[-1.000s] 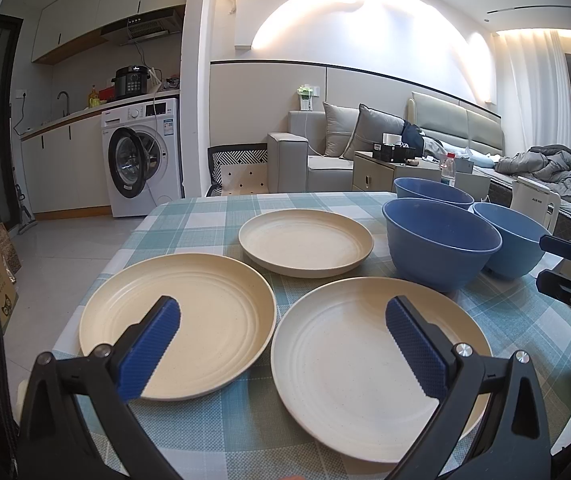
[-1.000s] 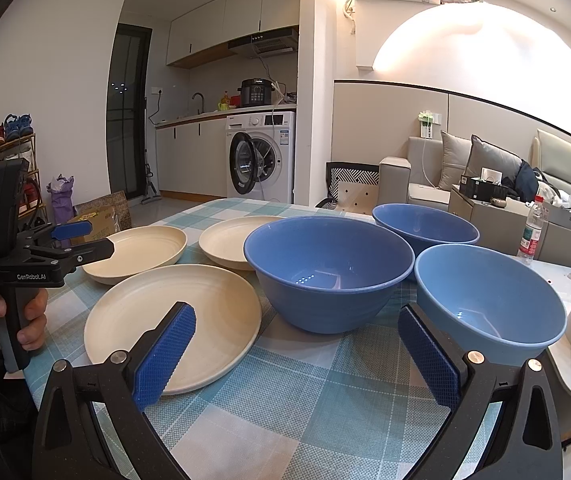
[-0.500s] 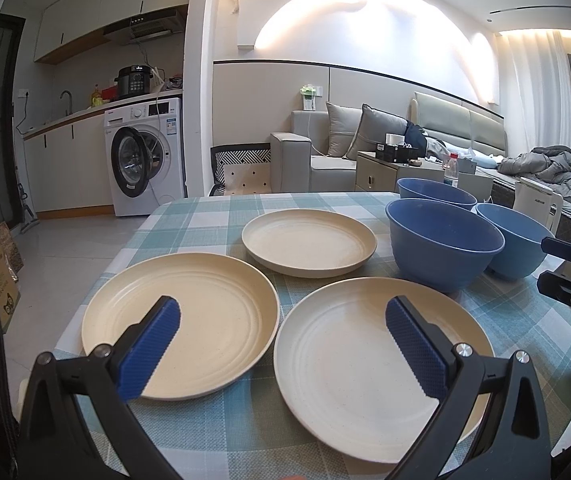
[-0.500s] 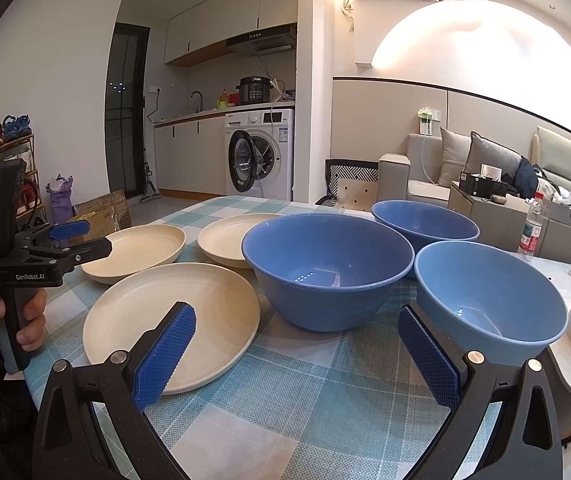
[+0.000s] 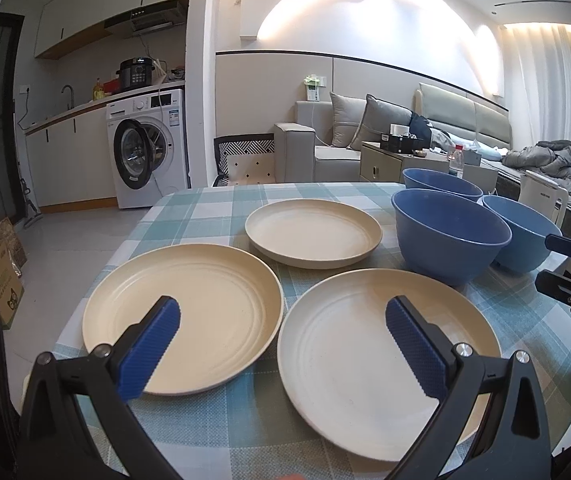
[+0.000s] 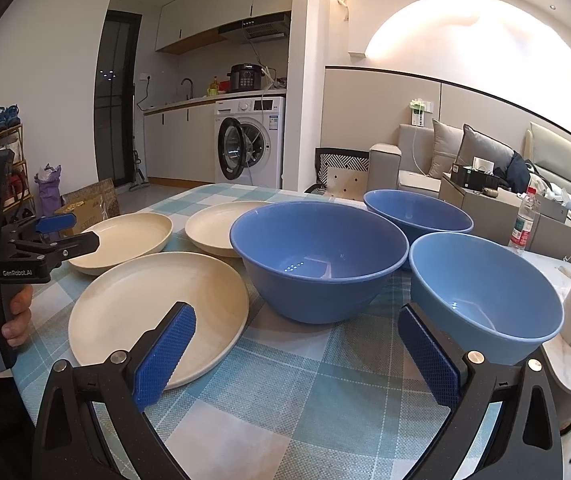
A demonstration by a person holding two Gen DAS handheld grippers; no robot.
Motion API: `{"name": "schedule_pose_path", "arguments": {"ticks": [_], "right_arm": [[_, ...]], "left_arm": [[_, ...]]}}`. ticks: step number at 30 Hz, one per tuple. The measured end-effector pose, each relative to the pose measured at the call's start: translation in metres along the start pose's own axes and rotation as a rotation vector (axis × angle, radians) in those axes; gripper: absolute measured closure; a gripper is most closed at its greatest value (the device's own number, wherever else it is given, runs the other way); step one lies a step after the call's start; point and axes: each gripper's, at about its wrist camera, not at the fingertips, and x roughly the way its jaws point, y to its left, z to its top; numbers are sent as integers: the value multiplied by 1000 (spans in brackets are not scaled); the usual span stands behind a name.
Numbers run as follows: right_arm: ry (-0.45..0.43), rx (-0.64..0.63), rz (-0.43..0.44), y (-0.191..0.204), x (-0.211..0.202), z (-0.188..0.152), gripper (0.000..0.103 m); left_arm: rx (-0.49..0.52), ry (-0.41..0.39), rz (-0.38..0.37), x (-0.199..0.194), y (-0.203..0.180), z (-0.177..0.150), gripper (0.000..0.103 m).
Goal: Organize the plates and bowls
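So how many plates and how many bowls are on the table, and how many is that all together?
Cream plates: 3
Blue bowls: 3
Total: 6 dishes, none stacked, all on the checked tablecloth.

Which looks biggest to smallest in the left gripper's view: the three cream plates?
1. Near-right cream round plate.
2. Near-left cream round plate.
3. Far cream round plate.
Nearness to the camera may explain this; true sizes could match.
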Motion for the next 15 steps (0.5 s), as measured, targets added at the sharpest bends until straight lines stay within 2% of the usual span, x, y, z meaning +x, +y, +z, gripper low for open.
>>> {"name": "schedule_pose_path", "arguments": {"ticks": [9,15], "right_arm": [[11,8,-6,0,1,10,0],[28,18,-9,4,4,20,0]], "left_arm": [[-20,-9,-18,-6,3,5,0],[-40,-18,-5,-10,10,13,0]]}}
